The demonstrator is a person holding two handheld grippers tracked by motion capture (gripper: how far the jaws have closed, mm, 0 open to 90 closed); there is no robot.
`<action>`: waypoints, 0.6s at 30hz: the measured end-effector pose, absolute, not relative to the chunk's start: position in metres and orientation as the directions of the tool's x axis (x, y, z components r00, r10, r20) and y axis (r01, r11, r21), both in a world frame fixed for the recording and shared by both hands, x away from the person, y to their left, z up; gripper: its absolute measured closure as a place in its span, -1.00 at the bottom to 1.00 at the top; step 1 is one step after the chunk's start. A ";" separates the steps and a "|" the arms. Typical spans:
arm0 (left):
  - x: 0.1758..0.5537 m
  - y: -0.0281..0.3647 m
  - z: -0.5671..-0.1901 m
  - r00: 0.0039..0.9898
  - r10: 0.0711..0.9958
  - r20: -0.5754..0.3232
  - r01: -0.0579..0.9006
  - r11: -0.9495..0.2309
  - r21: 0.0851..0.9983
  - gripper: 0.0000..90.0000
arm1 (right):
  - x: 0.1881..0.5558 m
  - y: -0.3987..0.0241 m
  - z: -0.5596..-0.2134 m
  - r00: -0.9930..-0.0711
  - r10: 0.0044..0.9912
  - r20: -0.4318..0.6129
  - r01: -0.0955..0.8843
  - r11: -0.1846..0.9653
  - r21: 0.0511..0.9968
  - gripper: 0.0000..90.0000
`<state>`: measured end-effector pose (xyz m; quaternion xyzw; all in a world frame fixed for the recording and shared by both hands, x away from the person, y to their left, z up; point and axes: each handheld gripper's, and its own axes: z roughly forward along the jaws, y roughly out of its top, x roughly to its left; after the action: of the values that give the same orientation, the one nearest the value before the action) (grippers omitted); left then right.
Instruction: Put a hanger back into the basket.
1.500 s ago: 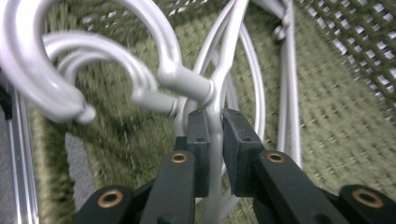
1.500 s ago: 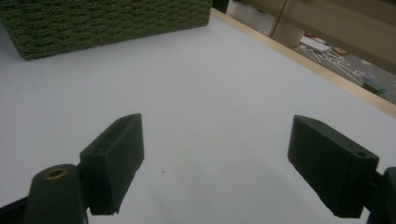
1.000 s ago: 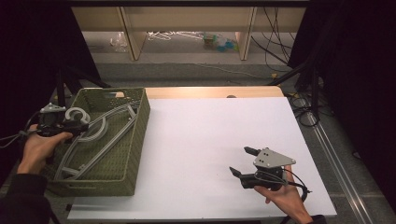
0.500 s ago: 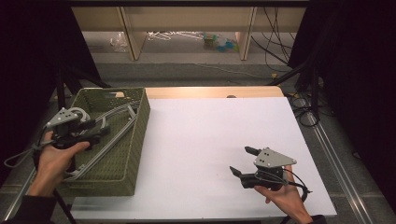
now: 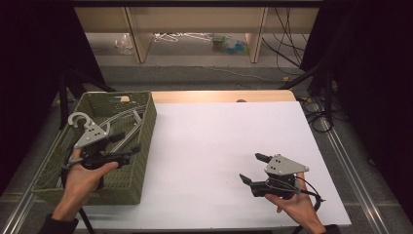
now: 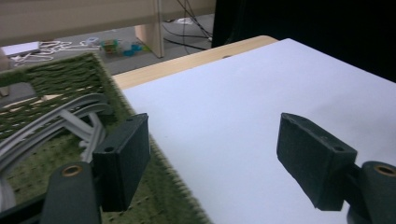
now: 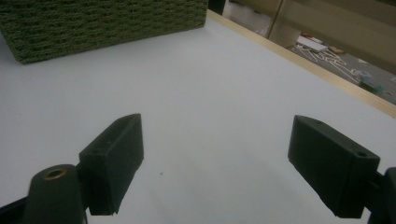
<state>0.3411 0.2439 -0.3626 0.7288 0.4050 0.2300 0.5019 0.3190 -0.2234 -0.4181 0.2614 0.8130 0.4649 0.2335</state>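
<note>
Lying tangled — pale grey hangers (image 5: pixel 124 124) — green basket (image 5: pixel 144 146).

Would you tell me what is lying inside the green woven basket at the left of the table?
Grey plastic clothes hangers lie in the green woven basket, one hook curling above its left rim. The left gripper and hand cover the near part, so their number is unclear.

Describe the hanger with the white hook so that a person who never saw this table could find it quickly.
Start at the white table and go to the green woven basket at its left edge. Several grey hangers lie inside it, beside the open left gripper. The wanted one is the hanger whose white hook curls up over the basket's left rim; the hooks of the other hangers cannot be made out.
</note>
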 end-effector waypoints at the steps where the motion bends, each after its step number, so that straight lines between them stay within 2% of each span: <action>1: 0.339 0.241 -0.363 0.566 0.821 -0.075 0.358 -0.162 0.920 -0.43 | 0.319 -0.224 -0.418 -0.754 0.642 -0.140 0.204 0.431 0.879 -0.57; 5: 0.335 0.232 -0.365 0.588 0.807 -0.049 0.329 -0.183 0.926 -0.44 | 0.319 -0.223 -0.418 -0.752 0.643 -0.145 0.200 0.433 0.879 -0.57; 18: 0.323 0.209 -0.381 0.635 0.769 -0.075 0.313 -0.168 0.935 -0.52 | 0.319 -0.222 -0.418 -0.758 0.638 -0.136 0.194 0.419 0.887 -0.57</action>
<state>0.3226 0.2091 -0.3811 0.7332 0.3689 0.2154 0.5291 0.3190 -0.2223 -0.4184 0.2571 0.8090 0.4736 0.2348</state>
